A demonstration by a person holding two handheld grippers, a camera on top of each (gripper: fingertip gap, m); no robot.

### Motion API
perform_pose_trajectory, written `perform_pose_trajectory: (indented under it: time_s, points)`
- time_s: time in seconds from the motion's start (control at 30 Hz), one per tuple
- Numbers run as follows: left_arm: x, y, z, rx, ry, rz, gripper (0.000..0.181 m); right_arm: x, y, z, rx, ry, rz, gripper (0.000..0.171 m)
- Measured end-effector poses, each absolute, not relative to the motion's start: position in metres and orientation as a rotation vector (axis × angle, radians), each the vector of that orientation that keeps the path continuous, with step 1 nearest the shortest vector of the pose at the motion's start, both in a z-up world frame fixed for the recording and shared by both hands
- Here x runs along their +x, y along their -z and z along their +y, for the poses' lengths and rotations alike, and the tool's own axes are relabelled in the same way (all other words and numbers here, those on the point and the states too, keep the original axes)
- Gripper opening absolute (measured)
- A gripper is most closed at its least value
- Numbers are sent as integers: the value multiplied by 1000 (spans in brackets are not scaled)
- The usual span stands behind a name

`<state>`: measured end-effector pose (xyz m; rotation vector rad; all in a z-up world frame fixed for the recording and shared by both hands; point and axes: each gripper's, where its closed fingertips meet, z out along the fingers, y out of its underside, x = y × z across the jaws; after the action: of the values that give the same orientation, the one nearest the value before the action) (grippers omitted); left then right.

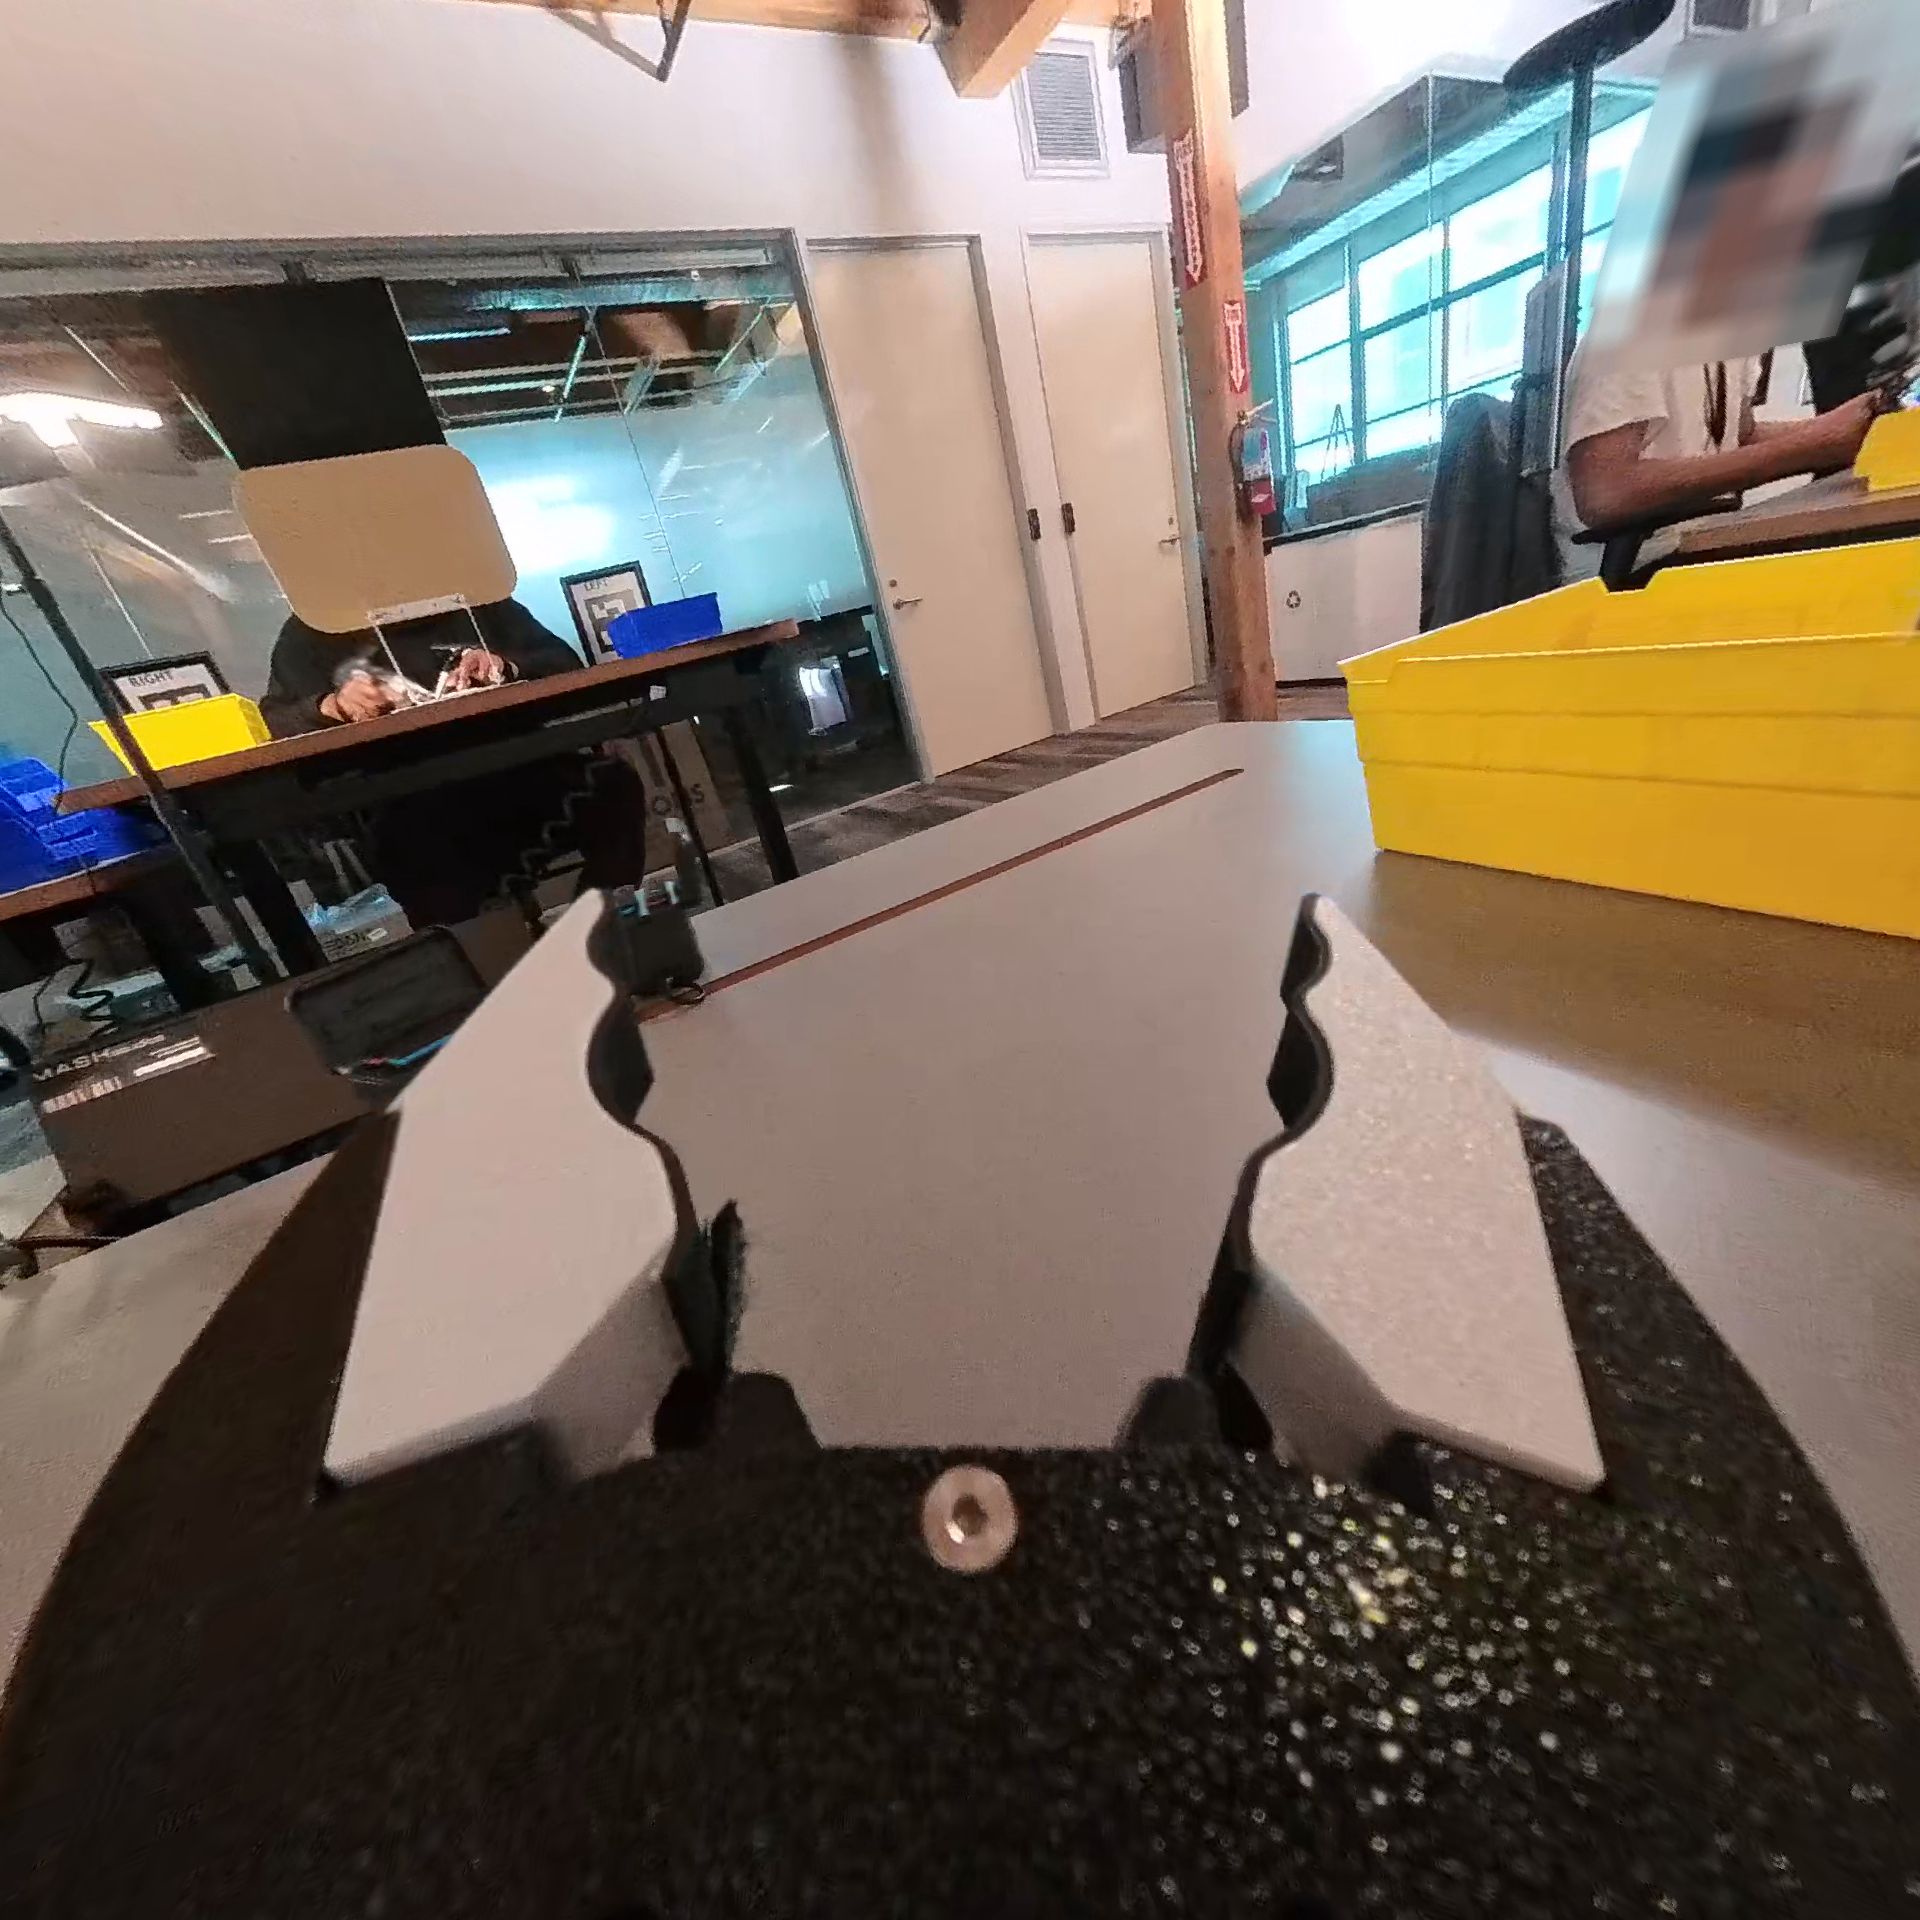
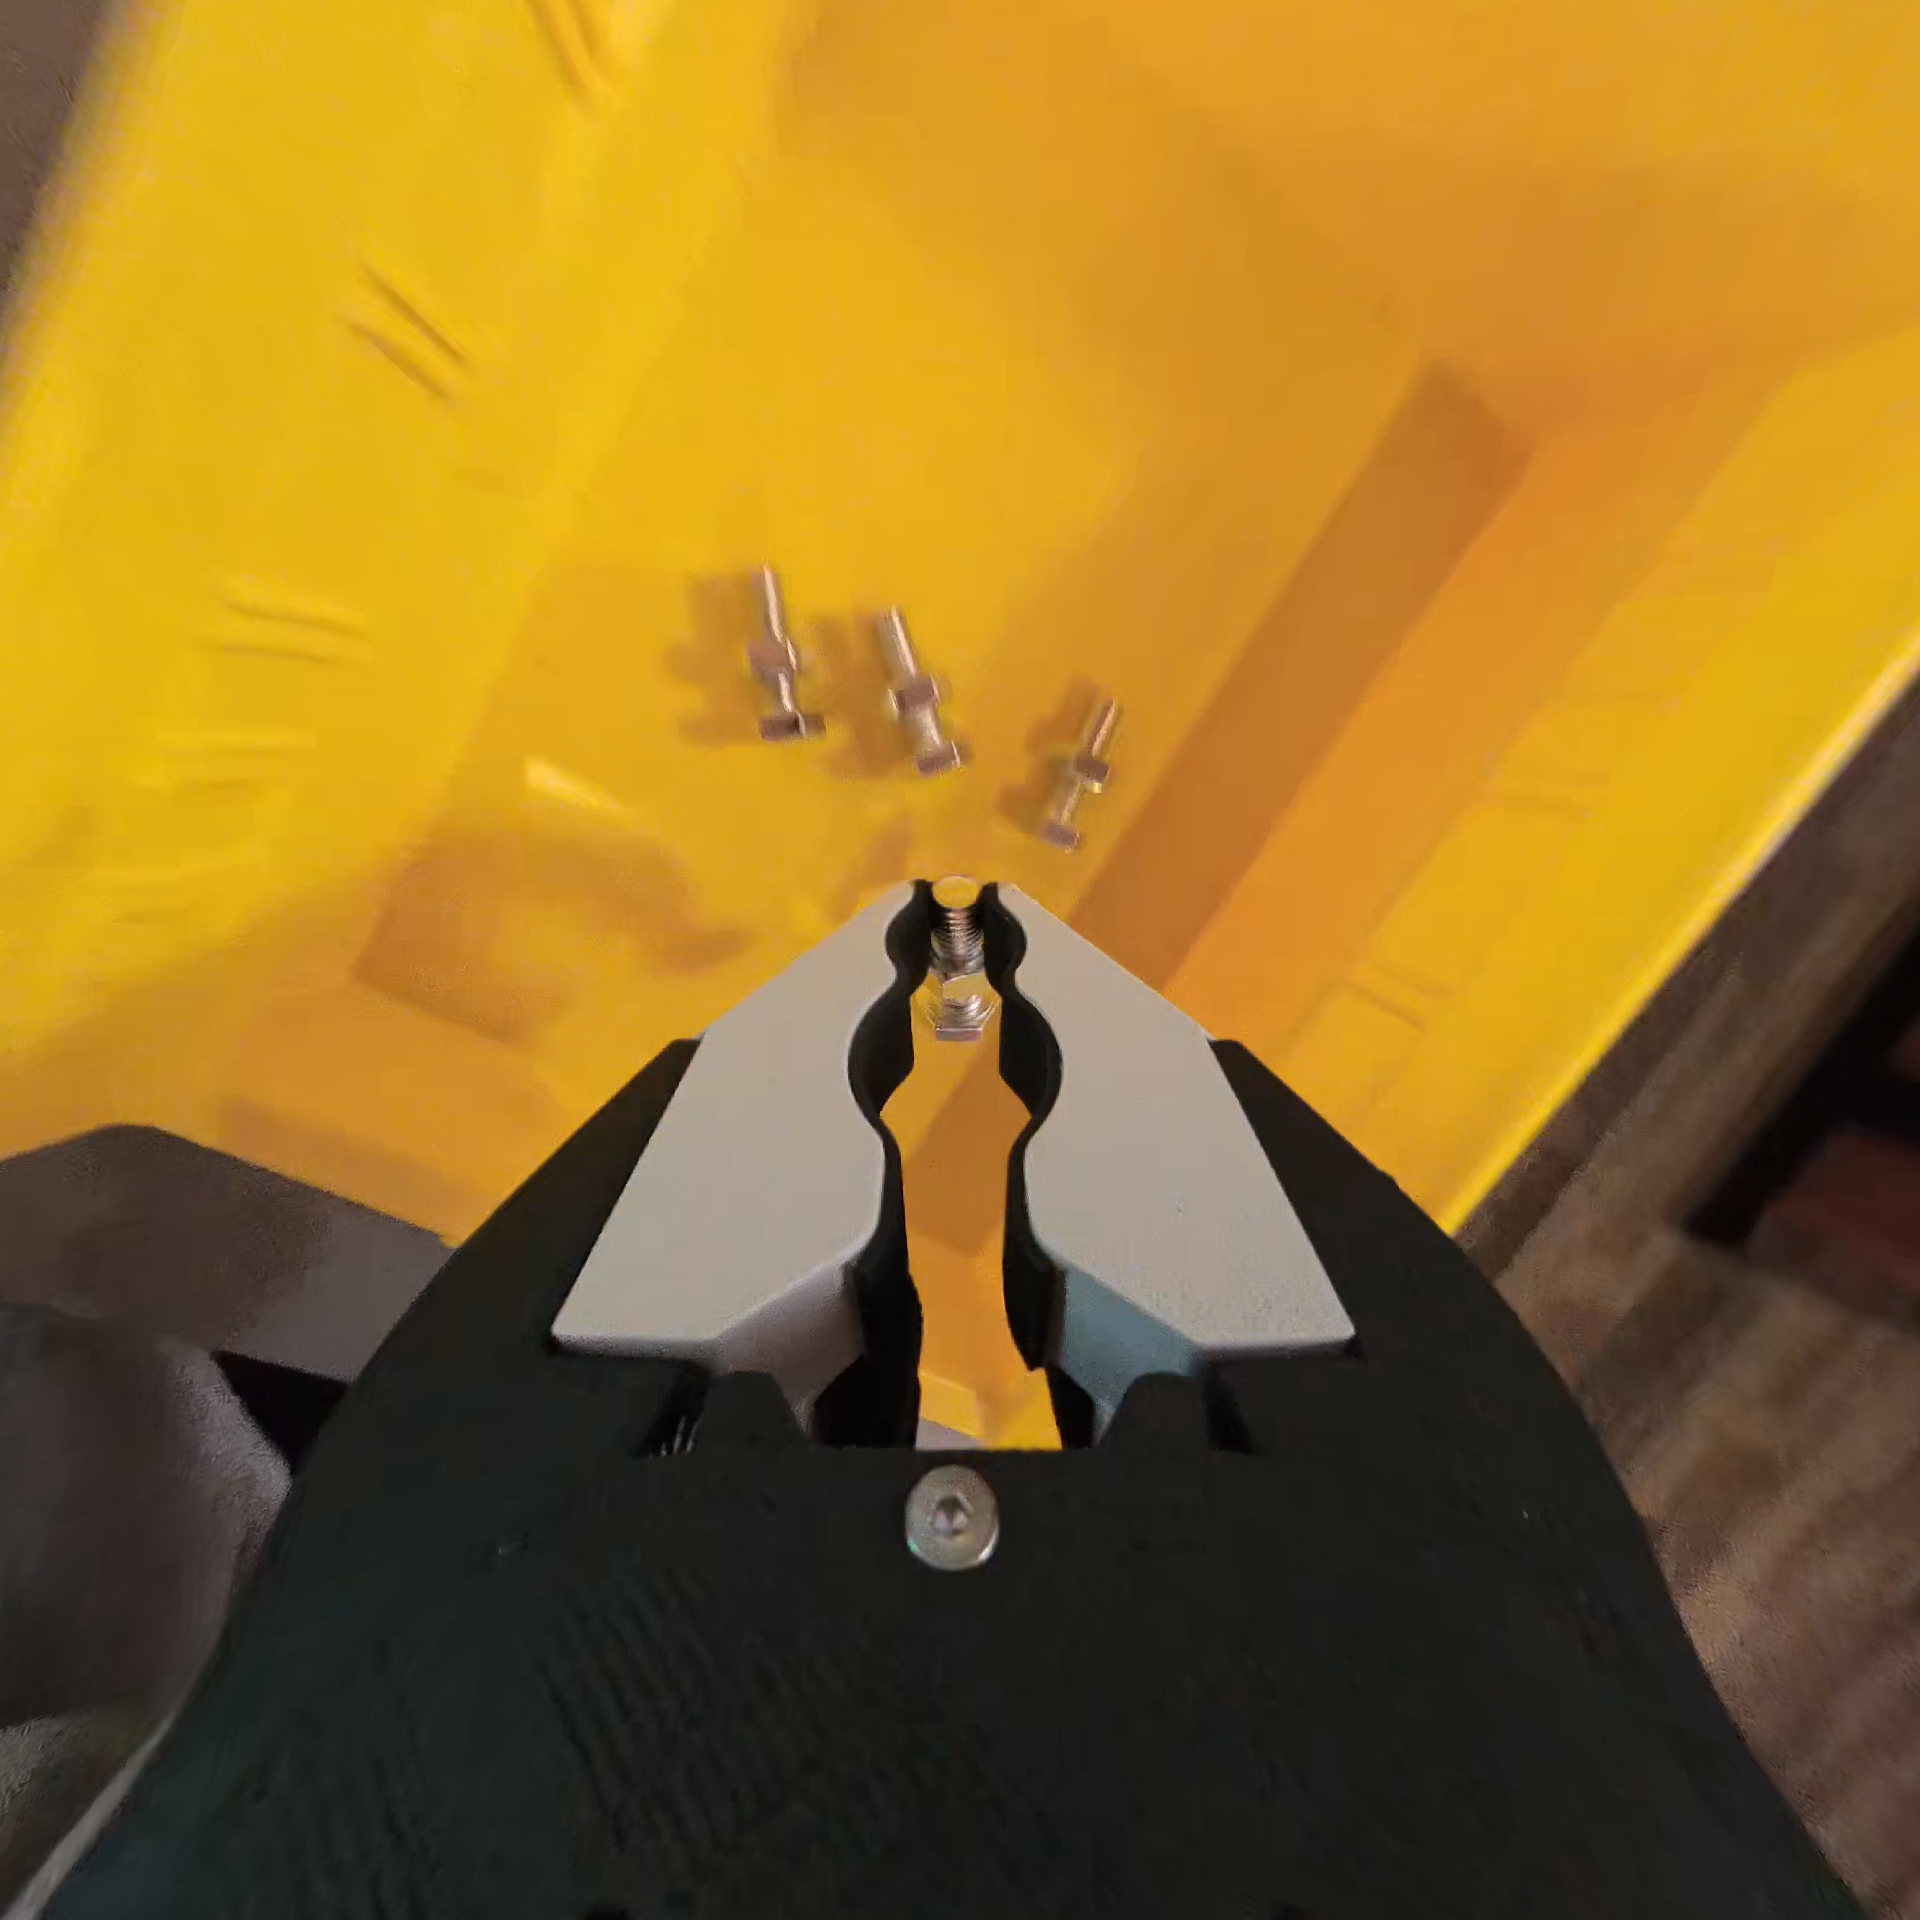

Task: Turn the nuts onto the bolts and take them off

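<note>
Three bolts (image 2: 904,696) lie loose on the floor of the yellow bin (image 2: 312,468), each with a nut threaded on its shank, all a little blurred. From my right gripper (image 2: 954,891) they sit at about 11, 12 and 1 o'clock, just beyond the tips: the 11 o'clock one and the middle one close together, the third slightly apart toward 1 o'clock.

My right gripper is closed down on a fourth bolt (image 2: 956,961). Its fingers (image 2: 769,1122) pinch the threaded shank near the tips, the shank running along the fingers, its flat end showing right at the tips. The nut (image 2: 958,1013) sits on this bolt nearer the camera, between the wavy inner edges, which are narrow there. I cannot tell whether the head or the nut is the piece closest to me. This gripper hangs over the bin's floor, and the bin's rim runs off toward 3 o'clock with a dark surface beyond it.

My left gripper (image 1: 956,914) stands wide, with nothing between its fingers (image 1: 499,1195). It is low over the table (image 1: 935,1091), apart from the bin (image 1: 1642,790), which sits on the table at about 2 o'clock. A seated person (image 1: 436,665) works at another desk at 10 o'clock; another sits at 1 o'clock.
</note>
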<state>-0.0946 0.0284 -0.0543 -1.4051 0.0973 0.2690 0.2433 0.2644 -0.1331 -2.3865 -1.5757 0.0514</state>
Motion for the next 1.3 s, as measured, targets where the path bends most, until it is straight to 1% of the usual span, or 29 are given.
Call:
perform_pose_trajectory:
  time_s: [0.03, 0.17, 0.3, 0.37, 0.47, 0.53, 0.63, 0.73, 0.8, 0.83, 0.87, 0.9, 1.0, 1.17, 1.3]
  points:
    - [-94, 55, 28, -1407, -268, 99, 121, 248, 143, 264, -2437, -42, -1600, 8]
    - [-98, 54, 27, -1401, -252, 72, 120, 251, 166, 264, -2525, -67, -1636, 8]
    - [-103, 53, 26, -1396, -241, 46, 121, 245, 176, 262, -2535, -98, -1646, 9]
    - [-103, 54, 26, -1400, -243, 47, 122, 242, 175, 260, -2528, -113, -1637, 36]
    - [-106, 51, 23, -1384, -258, 31, 124, 237, 153, 268, -2429, -79, -1519, 63]
    - [-111, 49, 20, -1373, -273, 1, 125, 223, 119, 282, -2261, -82, -1350, 67]
    - [-117, 47, 18, -1359, -271, -39, 126, 182, 43, 287, -1895, -219, -1032, 74]
    - [-121, 48, 17, -1355, -280, -59, 127, 117, -26, 227, -1458, -570, -947, 78]
    - [-122, 48, 17, -1357, -286, -64, 128, 72, -35, 172, -1286, -757, -1050, 93]
    - [-123, 49, 17, -1358, -290, -65, 128, 51, -29, 148, -1252, -836, -1108, 99]
    - [-123, 49, 16, -1359, -293, -68, 128, 30, -20, 127, -1223, -909, -1153, 109]
    - [-124, 49, 16, -1359, -297, -71, 128, 12, -10, 112, -1205, -962, -1173, 114]
    - [-127, 48, 13, -1354, -314, -82, 129, -30, 18, 93, -1134, -1022, -1124, 116]
    - [-137, 47, 7, -1341, -347, -123, 129, -72, 47, 91, -981, -939, -1117, 115]
    - [-152, 48, 0, -1359, -407, -175, 127, -74, 56, 86, -846, -852, -1097, 99]
